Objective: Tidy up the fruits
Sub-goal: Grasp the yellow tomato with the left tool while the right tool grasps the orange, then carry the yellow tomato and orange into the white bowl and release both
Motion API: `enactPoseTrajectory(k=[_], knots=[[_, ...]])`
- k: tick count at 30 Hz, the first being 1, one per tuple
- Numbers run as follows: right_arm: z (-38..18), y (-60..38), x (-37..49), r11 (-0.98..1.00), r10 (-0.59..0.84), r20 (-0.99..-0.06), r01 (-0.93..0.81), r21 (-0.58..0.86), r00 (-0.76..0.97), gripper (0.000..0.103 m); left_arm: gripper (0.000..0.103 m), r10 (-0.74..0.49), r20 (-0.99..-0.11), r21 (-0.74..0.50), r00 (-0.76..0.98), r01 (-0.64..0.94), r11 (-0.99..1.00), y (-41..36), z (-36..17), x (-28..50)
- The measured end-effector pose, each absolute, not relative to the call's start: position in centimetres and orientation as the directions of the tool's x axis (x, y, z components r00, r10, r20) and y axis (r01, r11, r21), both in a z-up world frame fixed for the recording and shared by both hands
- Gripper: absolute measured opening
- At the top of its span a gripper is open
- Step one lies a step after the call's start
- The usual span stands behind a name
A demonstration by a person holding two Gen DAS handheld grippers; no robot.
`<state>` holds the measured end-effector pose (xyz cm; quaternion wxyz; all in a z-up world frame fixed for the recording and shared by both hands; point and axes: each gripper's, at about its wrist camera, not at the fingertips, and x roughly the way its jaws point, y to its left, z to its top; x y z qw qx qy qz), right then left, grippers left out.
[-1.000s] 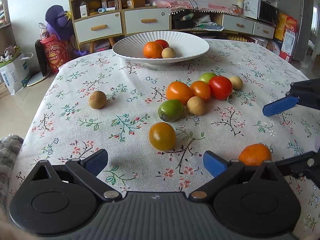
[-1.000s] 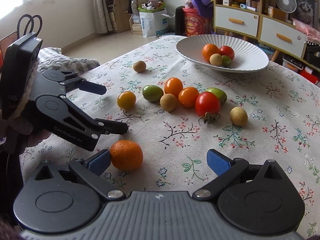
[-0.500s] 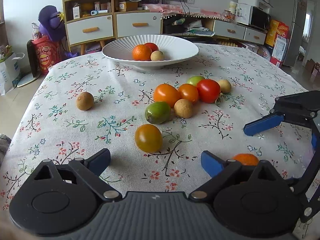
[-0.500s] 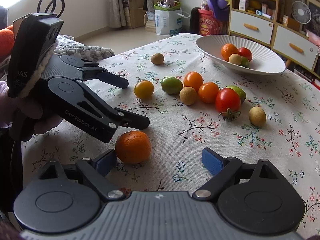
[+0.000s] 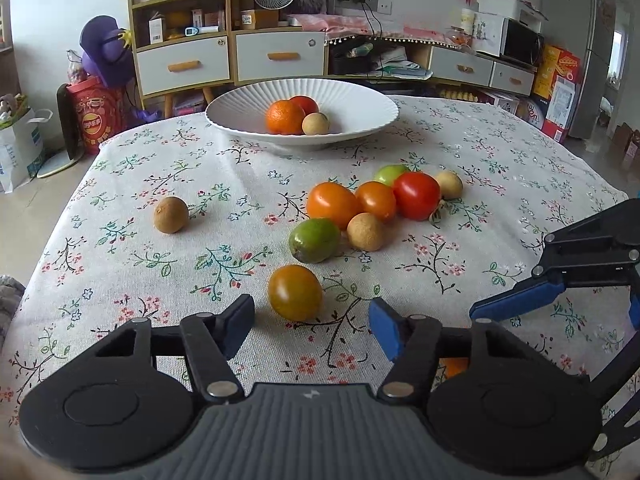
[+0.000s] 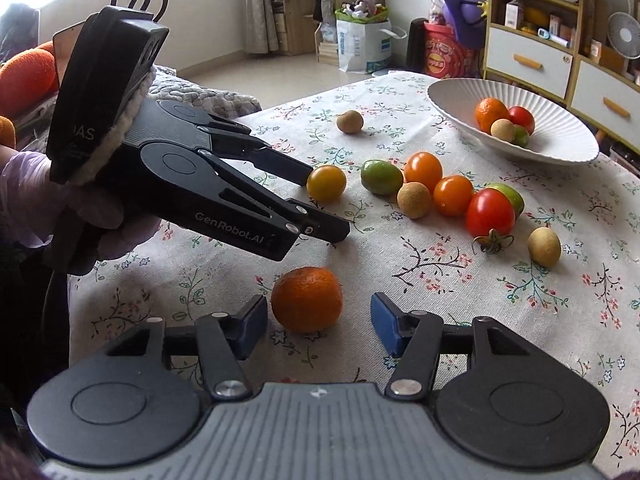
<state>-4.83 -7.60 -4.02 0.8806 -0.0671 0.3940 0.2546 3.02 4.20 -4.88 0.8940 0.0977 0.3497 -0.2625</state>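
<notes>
Right wrist view, lower centre: right gripper [image 6: 318, 326] spread wide, holding nothing, with the mandarin [image 6: 307, 299] on the bench [image 6: 460, 320] between its fingers, untouched.
Left wrist view, lower centre: left gripper [image 5: 311, 324] also wide and holding nothing; yellow-orange tomato [image 5: 295, 292] just ahead of its gap.
Mid-frame, left to do: about ten loose fruits lie on the cloth, among them a green fruit [image 5: 314, 240], a red tomato [image 5: 416, 195] and a lone brown fruit [image 5: 171, 215] to the left.
Upper centre, done: white bowl [image 5: 360, 110] holds roughly four fruits; I judge the task under halfway.
Writing: "GenRobot.AI" on the left gripper's arm, left of the right wrist view; red bag [image 5: 96, 114] bears Chinese characters, too small to read.
</notes>
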Motion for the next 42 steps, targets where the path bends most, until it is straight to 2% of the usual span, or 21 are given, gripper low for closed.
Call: enactPoseTrajectory(k=[10,15,28,42], knots=[[-3.8,-7.4,-4.9,0.853,0.417,-0.728,-0.511,0.106,0.544,0.034,0.045,-0.376,-0.680,0.004,0.630,0.516,0.857,4.0,-4.6,3.2],[-3.7,-7.5,-4.8,0.855,0.418,-0.728,-0.506,0.113,0.543,0.033,0.028,-0.357,-0.684,0.012,0.636,0.499,0.866,3.9,-4.5,3.5],[-3.1,-8.1,-3.8,0.878,0.395,-0.723,-0.464,0.115,0.567,0.033,0.027,-0.334,-0.695,0.015,0.636,0.478,0.878,3.7,-3.9,4.0],[-0.5,-10.3,0.0,0.927,0.322,-0.669,-0.366,0.079,0.669,0.033,0.027,-0.335,-0.689,-0.011,0.643,0.452,0.892,2.7,-1.6,5.8]])
